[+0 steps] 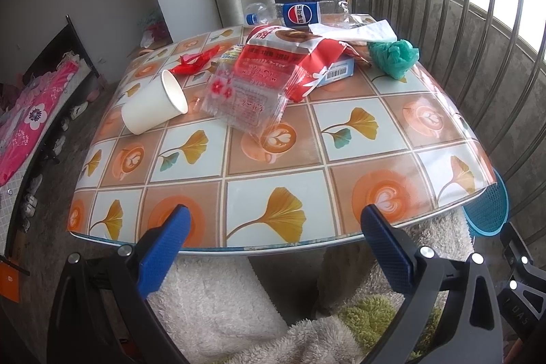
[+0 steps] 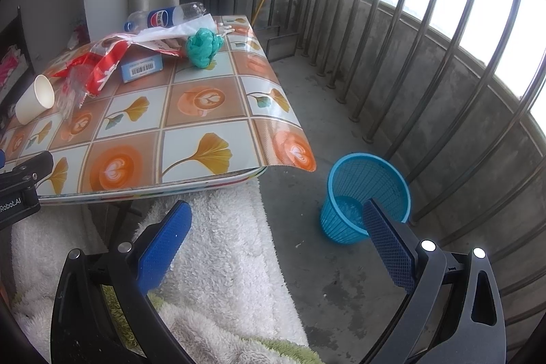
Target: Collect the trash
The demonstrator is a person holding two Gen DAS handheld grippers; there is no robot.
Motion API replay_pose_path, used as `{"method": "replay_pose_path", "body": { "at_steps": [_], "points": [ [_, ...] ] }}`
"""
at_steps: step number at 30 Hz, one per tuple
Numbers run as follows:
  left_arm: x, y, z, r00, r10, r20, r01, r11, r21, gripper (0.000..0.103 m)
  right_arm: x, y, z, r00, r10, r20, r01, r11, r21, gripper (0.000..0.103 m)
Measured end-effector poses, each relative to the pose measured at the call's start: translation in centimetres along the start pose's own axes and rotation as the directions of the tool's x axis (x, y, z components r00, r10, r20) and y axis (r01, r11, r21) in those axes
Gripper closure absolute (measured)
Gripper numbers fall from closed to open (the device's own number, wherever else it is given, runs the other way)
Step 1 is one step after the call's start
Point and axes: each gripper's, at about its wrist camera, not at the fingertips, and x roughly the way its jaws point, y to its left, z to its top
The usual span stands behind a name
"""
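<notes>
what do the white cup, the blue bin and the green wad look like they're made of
The white cup looks like matte paper: rolled rim, dull surface, no gloss. The blue bin seems to be moulded plastic, with an open mesh wall you can see through and an even colour. The green wad appears to be thin plastic film, perhaps a bag, crumpled into soft, slightly shiny folds.

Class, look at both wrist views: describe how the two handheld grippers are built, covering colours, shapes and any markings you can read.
Both the left gripper and right gripper have black angular frames with silver round bolts and two flat fingers faced with blue cross-hatched pads. In the right wrist view, the left gripper's black body shows white lettering ending "Robot.AI". No cables are visible.
</notes>
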Motion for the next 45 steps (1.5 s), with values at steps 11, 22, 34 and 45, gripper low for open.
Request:
{"method": "replay_pose_path", "body": {
  "at_steps": [11,22,34,45],
  "points": [
    [0.0,0.3,-0.3,1.000,0.004,-0.002,-0.004,1.000,0.000,0.005,0.0,0.0,0.0,1.000,0.001,-0.001,-0.001,1.000,0.002,0.008],
    [0.2,0.6,-0.3,1.000,0.011,-0.010,-0.011,1.000,0.002,0.005,0.0,0.0,0.0,1.000,0.002,-0.001,-0.002,1.000,0.003,0.008],
    [0.4,0.8,-0.3,1.000,0.012,-0.017,-0.012,1.000,0.003,0.005,0.0,0.0,0.0,1.000,0.003,-0.003,-0.003,1.000,0.005,0.008],
    [1.4,0.5,0.0,0.999,0.010,-0.039,-0.009,1.000,0.019,0.005,0.7,0.8,0.2,1.000,-0.004,-0.017,0.004,1.000,0.007,0.008]
  ]
}}
